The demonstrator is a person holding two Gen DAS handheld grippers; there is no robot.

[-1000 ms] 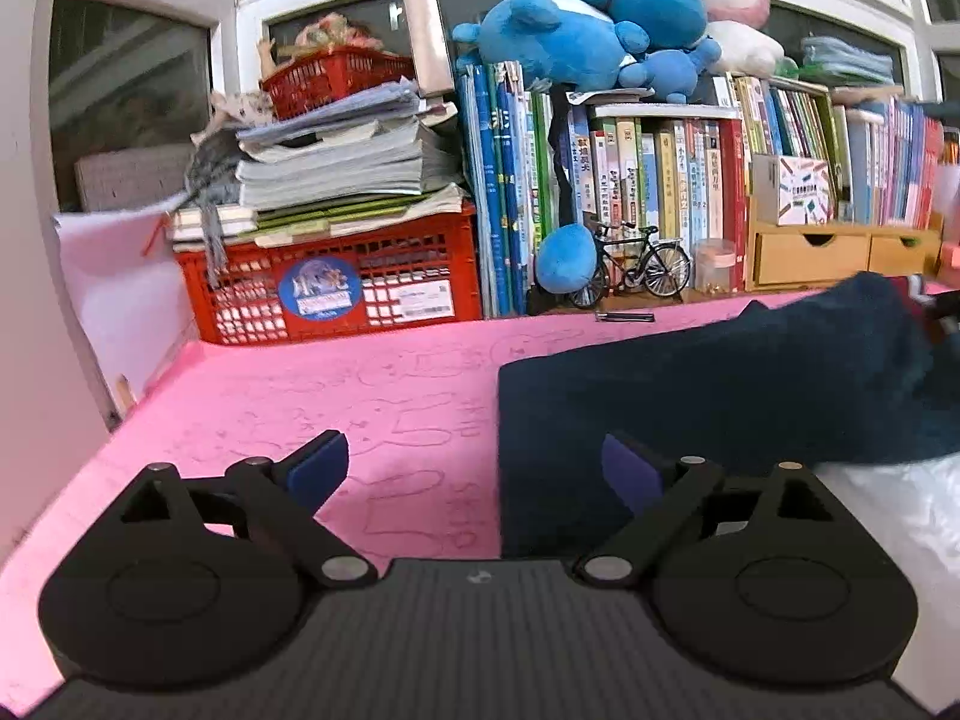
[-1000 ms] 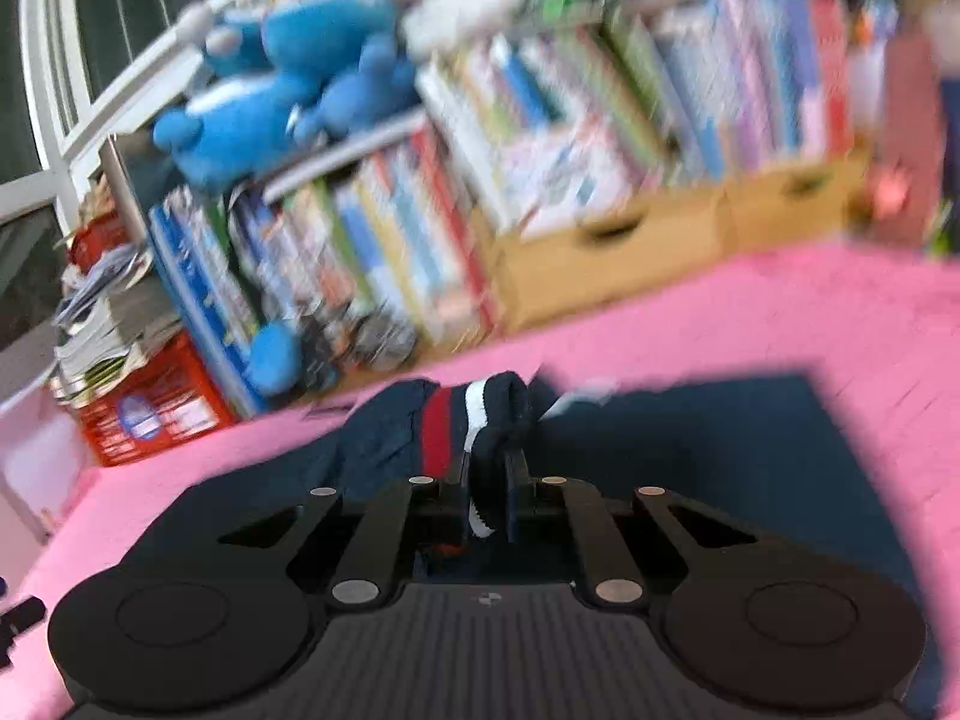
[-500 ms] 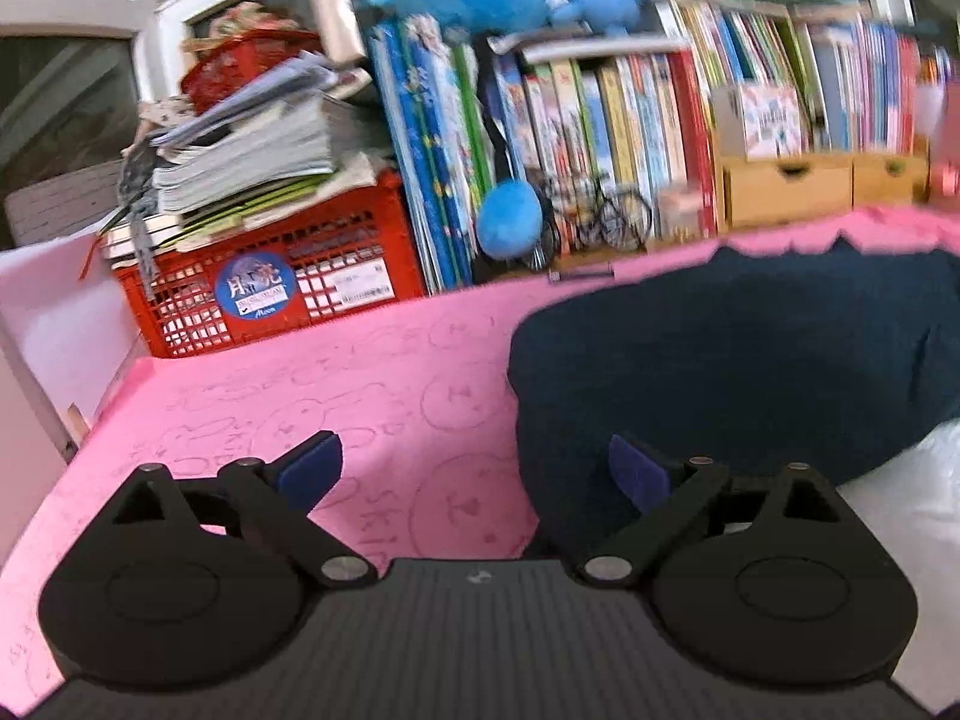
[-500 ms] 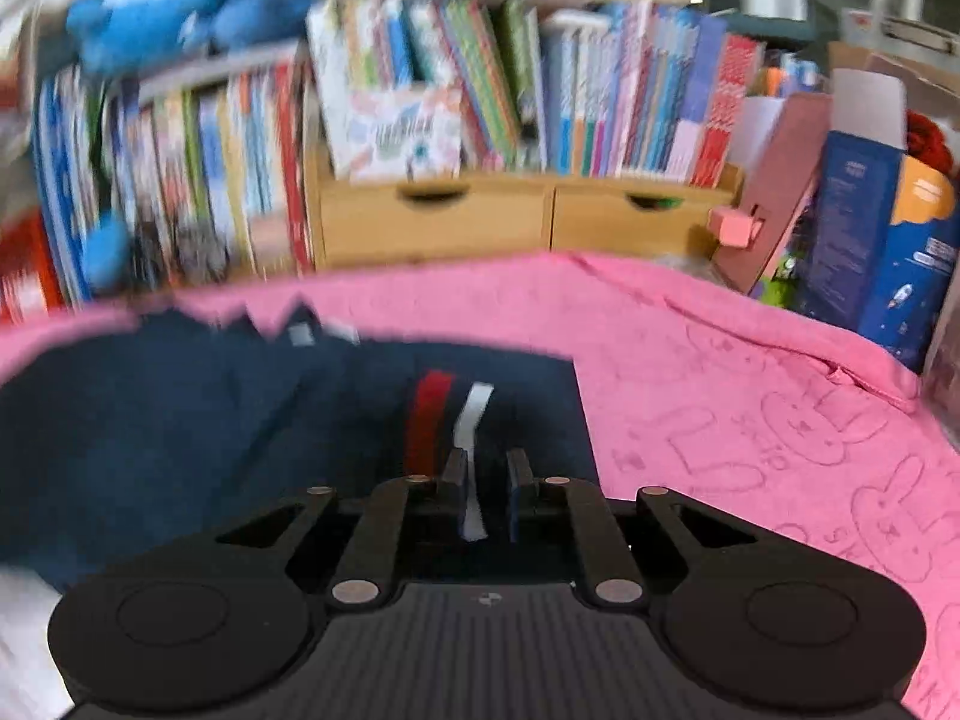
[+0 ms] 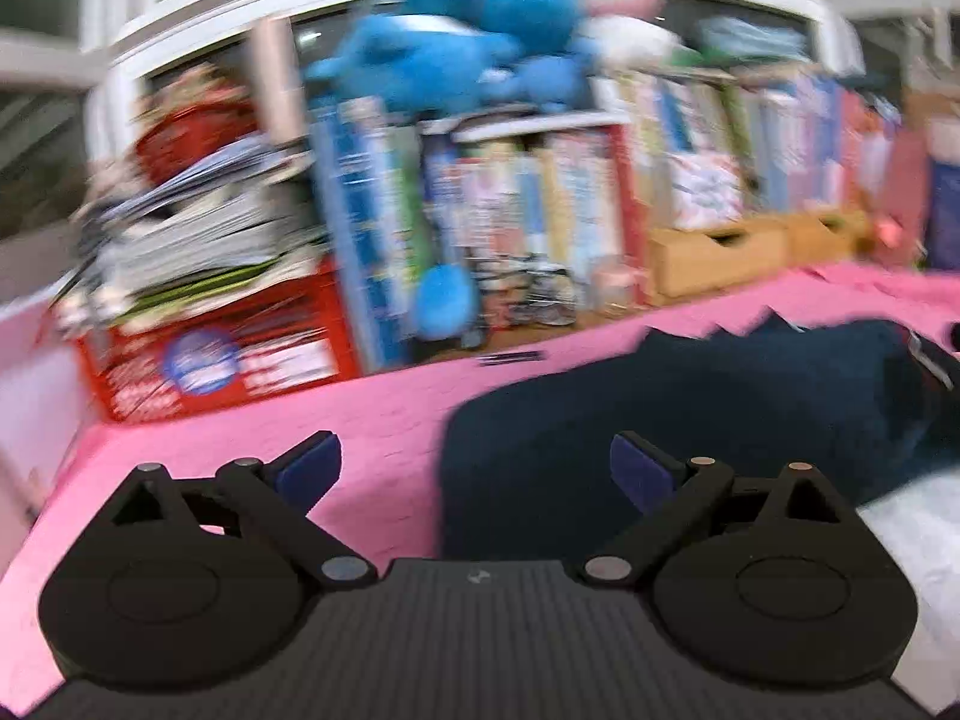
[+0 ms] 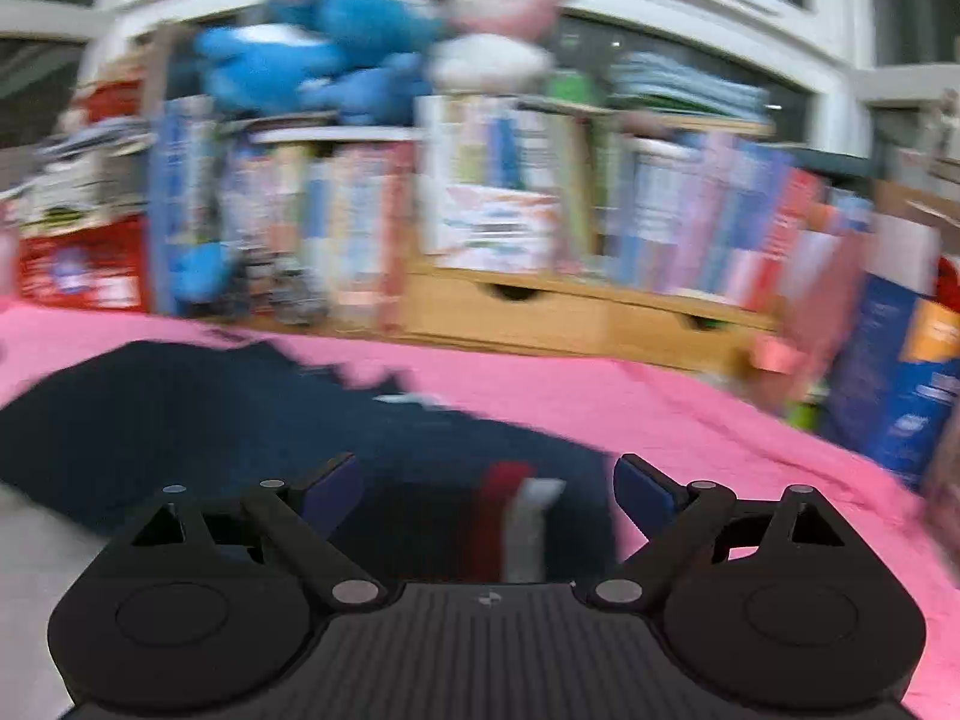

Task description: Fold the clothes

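The left hand-held gripper (image 5: 474,468), fingers spread wide, hangs over the navy garment's (image 5: 690,408) edge on the pink cloth (image 5: 372,414).

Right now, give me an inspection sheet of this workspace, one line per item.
Surface: pink cloth printed with faint drawings, covering the table.
Job's things: navy garment lying on the cloth; red and white stripes at its near edge.
Clutter: white fabric beside the garment.
Tools: left tool open, holding nothing; right tool open over the stripes.
Cables: nothing seen.
Surroundings: books, blue plush toy, red crate, wooden drawers.
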